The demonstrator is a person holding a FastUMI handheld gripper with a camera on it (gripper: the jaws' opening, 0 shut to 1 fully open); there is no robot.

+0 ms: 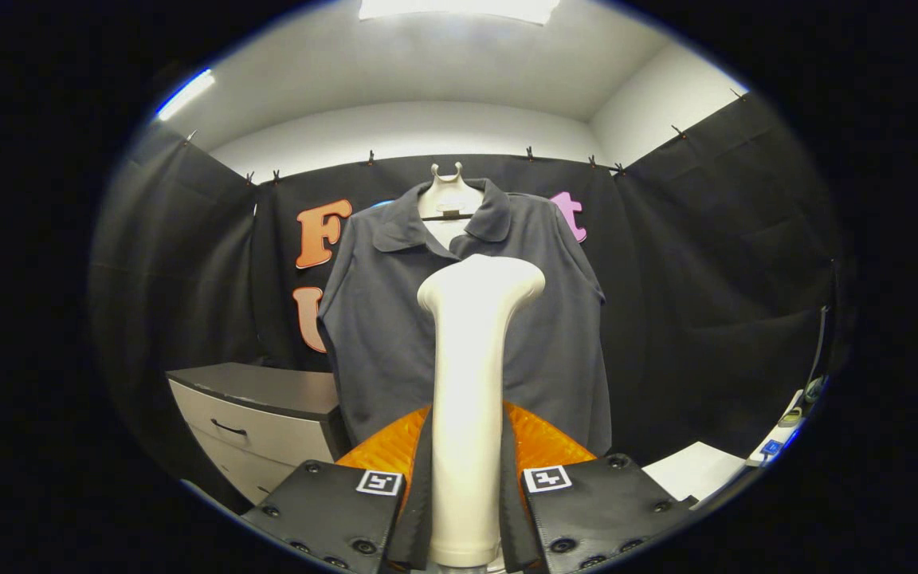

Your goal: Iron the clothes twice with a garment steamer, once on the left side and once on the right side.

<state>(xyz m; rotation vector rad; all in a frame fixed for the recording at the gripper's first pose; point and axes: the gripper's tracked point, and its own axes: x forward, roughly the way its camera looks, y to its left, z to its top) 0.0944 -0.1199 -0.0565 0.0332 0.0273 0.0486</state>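
Observation:
A dark grey polo shirt hangs on a white hanger against the booth's back wall, facing me. My gripper is shut on the handle of a white garment steamer, which stands upright between the fingers. The steamer's head rises in front of the shirt's chest, at about its middle, and I cannot tell whether it touches the fabric. The handle hides the shirt's lower middle.
A low cabinet with a dark top and pale drawers stands beside the shirt, beyond one finger. On the other side a white surface and a power strip sit near the side wall.

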